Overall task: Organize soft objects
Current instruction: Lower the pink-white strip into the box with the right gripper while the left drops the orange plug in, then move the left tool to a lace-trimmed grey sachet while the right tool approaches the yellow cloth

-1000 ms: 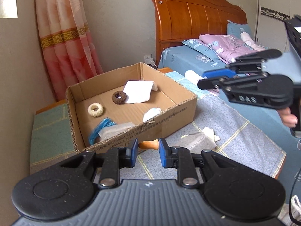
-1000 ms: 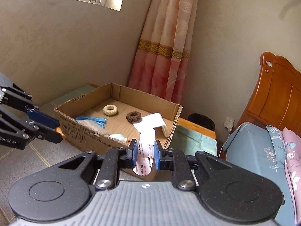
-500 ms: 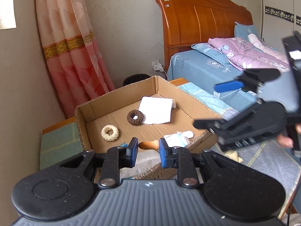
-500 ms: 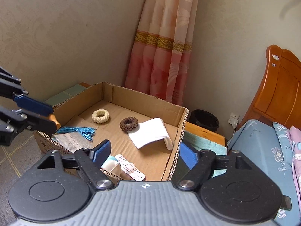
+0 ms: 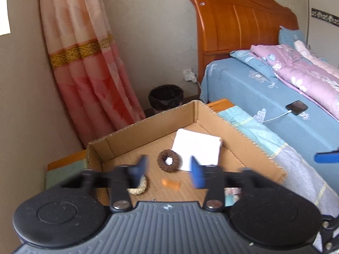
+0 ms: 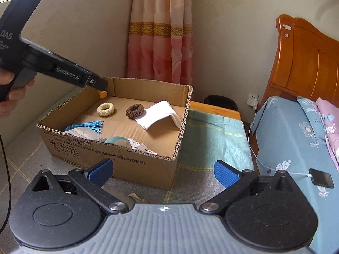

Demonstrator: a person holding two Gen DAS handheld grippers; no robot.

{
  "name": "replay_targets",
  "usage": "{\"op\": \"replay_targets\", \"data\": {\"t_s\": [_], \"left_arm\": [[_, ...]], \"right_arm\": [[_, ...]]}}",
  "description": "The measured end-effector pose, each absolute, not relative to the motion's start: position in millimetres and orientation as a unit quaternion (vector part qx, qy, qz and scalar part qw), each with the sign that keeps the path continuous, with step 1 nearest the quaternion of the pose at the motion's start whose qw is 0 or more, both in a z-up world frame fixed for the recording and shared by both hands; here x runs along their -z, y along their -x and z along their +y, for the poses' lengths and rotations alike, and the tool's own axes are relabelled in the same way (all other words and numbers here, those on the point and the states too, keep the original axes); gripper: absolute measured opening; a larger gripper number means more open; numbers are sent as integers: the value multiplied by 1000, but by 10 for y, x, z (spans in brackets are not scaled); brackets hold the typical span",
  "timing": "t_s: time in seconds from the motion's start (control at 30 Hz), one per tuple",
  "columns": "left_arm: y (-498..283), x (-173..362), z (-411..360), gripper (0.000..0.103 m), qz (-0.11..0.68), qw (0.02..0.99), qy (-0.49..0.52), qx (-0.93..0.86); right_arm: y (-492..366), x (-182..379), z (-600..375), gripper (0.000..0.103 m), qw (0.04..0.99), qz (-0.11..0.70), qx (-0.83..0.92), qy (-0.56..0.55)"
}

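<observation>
A: Left gripper [image 5: 168, 170] over the cardboard box [image 6: 135, 158], jaws spread and blurred. Small orange piece [image 5: 171, 184] sits between them, low. From the right-wrist view the same piece [image 6: 103, 94] is just under the tip, above the back corner. I can't tell if it is touching anything.

B: Right gripper [image 6: 163, 172]?

A: Wide open, nothing in it, short of the box's near wall. Inside the box: cream ring [image 6: 106, 109], brown ring [image 6: 135, 111], white folded cloth [image 6: 157, 114], blue tassel [image 6: 90, 126], a pale pouch [image 6: 127, 142] against the near wall.

B: So I read this as a drop-off step.

A: Agreed, as a judgement. To do it well I'd keep the left jaws fully apart, lift straight up, and avoid sweeping sideways over the cream ring, which lies just beside the left finger.

B: And the right?

A: Hold it clear of the box wall.
</observation>
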State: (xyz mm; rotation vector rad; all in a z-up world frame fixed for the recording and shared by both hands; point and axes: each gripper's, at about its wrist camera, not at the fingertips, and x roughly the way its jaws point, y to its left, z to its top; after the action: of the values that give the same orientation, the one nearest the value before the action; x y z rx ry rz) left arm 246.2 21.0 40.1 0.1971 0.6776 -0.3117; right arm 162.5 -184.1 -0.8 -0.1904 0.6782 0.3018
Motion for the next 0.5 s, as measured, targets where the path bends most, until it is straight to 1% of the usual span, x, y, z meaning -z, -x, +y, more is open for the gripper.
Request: {"op": "replay_targets", "data": {"t_s": [0.03, 0.1, 0.2, 0.5], "left_arm": [[-2456, -392, 227, 100, 325, 931, -89, 138], [-2376, -381, 277, 100, 309, 939, -78, 130], [-2268, -370, 351, 100, 329, 935, -58, 121], [-1643, -312, 431, 101, 339, 934, -53, 98]], "right_arm": [[-1621, 26, -1871, 103, 927, 334, -143, 89], [-1605, 41, -1915, 103, 928, 337, -136, 87], [-1586, 56, -1992, 103, 929, 340, -121, 82], [-1556, 170, -2147, 103, 928, 358, -81, 66]]}}
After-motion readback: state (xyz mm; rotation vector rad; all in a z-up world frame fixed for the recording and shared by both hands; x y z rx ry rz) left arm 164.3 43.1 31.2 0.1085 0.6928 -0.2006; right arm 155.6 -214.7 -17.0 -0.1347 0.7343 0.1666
